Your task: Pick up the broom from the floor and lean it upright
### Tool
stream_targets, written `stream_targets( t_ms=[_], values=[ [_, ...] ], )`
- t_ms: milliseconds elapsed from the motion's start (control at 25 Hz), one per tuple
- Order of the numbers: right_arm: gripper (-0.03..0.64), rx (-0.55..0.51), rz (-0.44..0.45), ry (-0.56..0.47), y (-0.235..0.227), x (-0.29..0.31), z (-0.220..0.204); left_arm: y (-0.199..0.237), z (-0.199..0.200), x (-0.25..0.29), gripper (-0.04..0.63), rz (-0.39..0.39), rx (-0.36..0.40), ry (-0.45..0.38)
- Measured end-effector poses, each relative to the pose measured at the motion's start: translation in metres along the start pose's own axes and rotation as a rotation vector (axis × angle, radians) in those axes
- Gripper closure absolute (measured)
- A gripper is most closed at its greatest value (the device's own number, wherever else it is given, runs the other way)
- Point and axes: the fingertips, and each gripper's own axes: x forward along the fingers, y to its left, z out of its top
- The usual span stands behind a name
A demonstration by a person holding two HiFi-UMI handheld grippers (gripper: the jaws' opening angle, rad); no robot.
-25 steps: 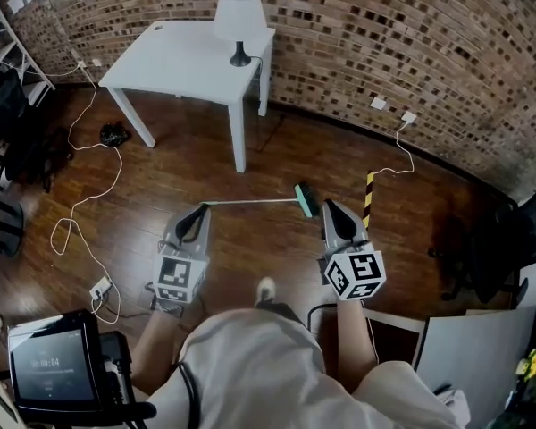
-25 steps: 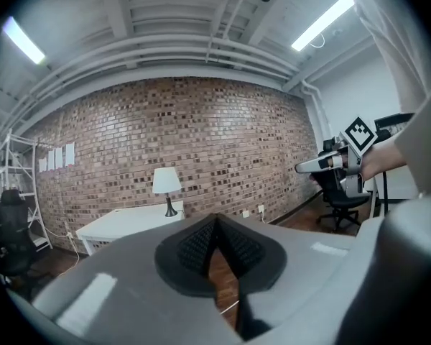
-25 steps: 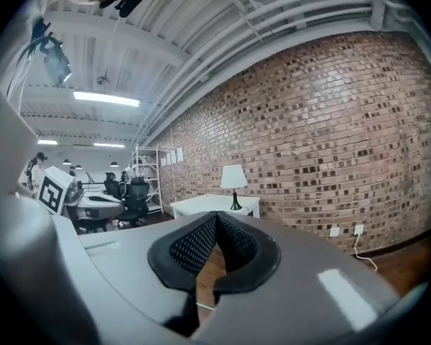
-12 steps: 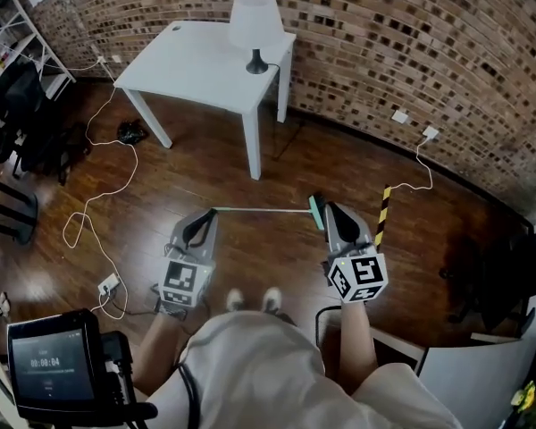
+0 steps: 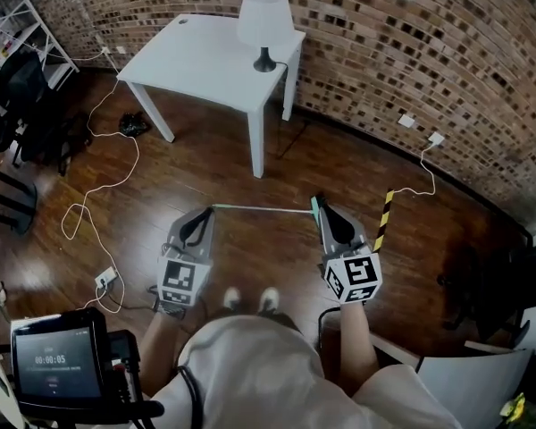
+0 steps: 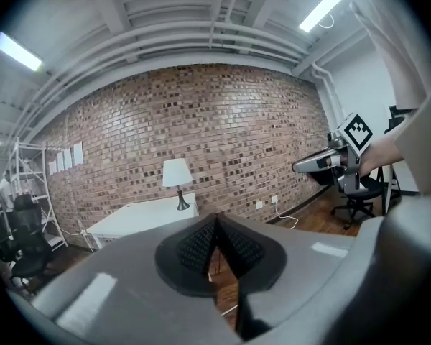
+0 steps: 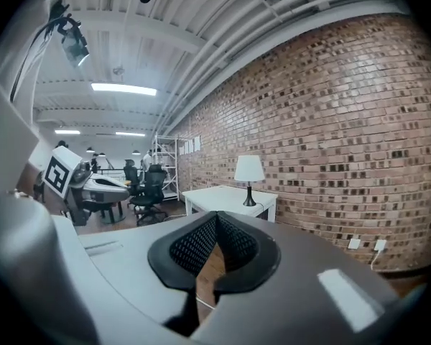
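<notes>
The person is standing on the dark wood floor (image 5: 277,159) with both claws held out ahead. The broom (image 5: 259,208) is lying flat on the floor at twelve o'clock from the person's shoes (image 5: 250,299). Its pale handle is running crosswise and its green brush end is pointing towards three o'clock.

The left gripper (image 5: 201,213) is hanging near the handle's bare end. Its dark ribbed pads (image 6: 201,246) are pressing together at the tips and holding nothing. The right gripper (image 5: 323,207) is hanging by the brush end with its jaws likewise closed and nothing between them. Whether it is touching the brush I cannot tell.

Beyond the broom, at about eleven o'clock, a white table (image 5: 196,61) is standing against the brick wall (image 5: 411,43) with a white lamp (image 5: 265,21) on its corner. A yellow-and-black striped post (image 5: 384,220) is standing at two o'clock. A white cable (image 5: 89,213) is trailing across the floor at ten o'clock.
</notes>
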Motion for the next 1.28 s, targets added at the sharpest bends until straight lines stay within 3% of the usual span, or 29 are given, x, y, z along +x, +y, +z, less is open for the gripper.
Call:
stream_targets(
  t_ms=[160, 360, 680, 1000, 1280],
  values=[
    [0.603, -0.051, 0.073, 0.055, 0.007, 0.021, -0.005, 0.012, -0.013, 0.005, 0.594, 0.028, -0.03, 0.022],
    [0.603, -0.031, 0.108, 0.097, 0.007, 0.06, -0.016, 0.035, -0.029, 0.021, 0.594, 0.049, -0.07, 0.03],
    [0.603, -0.051, 0.165, 0.186, 0.039, 0.15, -0.069, 0.083, -0.114, 0.056, 0.594, 0.031, -0.079, 0.082],
    [0.578, -0.132, 0.268, 0.289, 0.074, 0.271, -0.183, 0.138, -0.227, 0.121, 0.594, -0.089, -0.071, 0.095],
    [0.569, -0.236, 0.393, 0.385, 0.099, 0.365, -0.313, 0.169, -0.342, 0.173, 0.594, -0.054, -0.111, 0.144]
  ],
)
